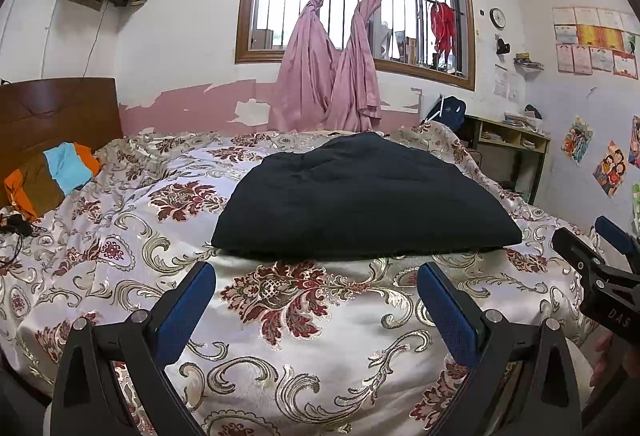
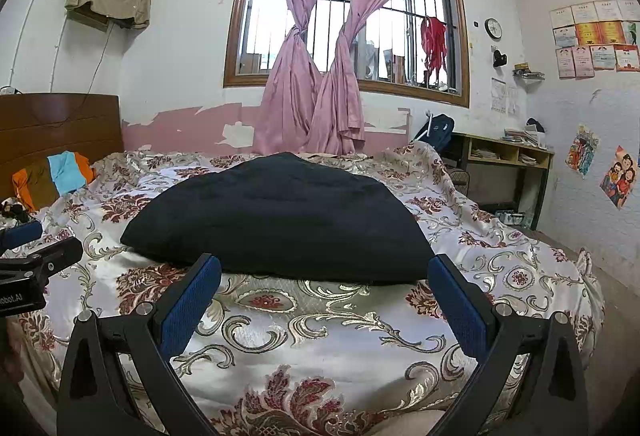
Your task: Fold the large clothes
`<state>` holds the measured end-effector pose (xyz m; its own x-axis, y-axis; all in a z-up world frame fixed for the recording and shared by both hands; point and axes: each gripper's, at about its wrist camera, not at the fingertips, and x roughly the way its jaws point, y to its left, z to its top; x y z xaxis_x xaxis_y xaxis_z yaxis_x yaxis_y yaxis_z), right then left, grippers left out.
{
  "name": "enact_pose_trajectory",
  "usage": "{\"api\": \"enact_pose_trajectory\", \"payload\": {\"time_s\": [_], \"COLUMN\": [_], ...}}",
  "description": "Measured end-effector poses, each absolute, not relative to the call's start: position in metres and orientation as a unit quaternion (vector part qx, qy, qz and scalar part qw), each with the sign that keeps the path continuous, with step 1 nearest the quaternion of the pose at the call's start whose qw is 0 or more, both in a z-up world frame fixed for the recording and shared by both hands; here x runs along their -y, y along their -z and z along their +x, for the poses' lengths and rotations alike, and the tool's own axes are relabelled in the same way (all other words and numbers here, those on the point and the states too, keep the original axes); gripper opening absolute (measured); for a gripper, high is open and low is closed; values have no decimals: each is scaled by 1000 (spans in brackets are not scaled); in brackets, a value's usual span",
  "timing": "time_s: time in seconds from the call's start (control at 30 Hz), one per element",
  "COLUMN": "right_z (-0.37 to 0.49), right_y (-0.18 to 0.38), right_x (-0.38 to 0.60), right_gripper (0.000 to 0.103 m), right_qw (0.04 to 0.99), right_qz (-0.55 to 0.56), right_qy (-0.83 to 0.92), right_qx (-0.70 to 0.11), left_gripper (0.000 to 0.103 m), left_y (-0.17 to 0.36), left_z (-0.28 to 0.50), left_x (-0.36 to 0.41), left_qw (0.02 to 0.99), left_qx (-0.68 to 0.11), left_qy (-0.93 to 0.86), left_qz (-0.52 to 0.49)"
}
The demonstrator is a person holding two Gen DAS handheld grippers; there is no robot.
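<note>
A dark, nearly black garment (image 1: 360,199) (image 2: 280,220) lies folded into a flat, roughly rectangular pile in the middle of the bed. My left gripper (image 1: 316,272) is open just short of its near edge, holding nothing. My right gripper (image 2: 324,264) is also open at the garment's near edge, its blue pads (image 2: 192,304) empty. Each gripper shows at the side of the other's view: the right one (image 1: 592,248) and the left one (image 2: 36,248).
The bed wears a shiny floral bedspread (image 1: 304,328) (image 2: 320,336). An orange, brown and blue cloth (image 1: 52,175) lies by the wooden headboard (image 1: 56,111). A desk with shelves (image 2: 504,159) stands at the right, and pink curtains (image 2: 316,75) hang behind the bed.
</note>
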<state>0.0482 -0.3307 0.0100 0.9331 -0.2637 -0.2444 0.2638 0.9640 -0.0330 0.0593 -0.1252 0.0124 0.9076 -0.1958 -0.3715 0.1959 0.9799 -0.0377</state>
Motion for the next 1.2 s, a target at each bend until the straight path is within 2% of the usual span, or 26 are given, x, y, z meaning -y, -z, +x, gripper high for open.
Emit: {"api": "enact_pose_trajectory", "payload": {"time_s": [0.97, 1.2], "right_z": [48, 48], "right_y": [-11, -11], "right_x": [330, 329], "right_gripper": [102, 102], "right_qw": [983, 983], "right_qz": [0, 1], "right_qy": [135, 134], "right_qx": [-125, -125], "left_gripper": [102, 102], "left_y": [-13, -8], "left_z": [58, 63], "left_x": [125, 123], "left_qw": [976, 970], "left_qx": [-193, -221], "left_qy": [104, 104], "left_qz": [1, -9]}}
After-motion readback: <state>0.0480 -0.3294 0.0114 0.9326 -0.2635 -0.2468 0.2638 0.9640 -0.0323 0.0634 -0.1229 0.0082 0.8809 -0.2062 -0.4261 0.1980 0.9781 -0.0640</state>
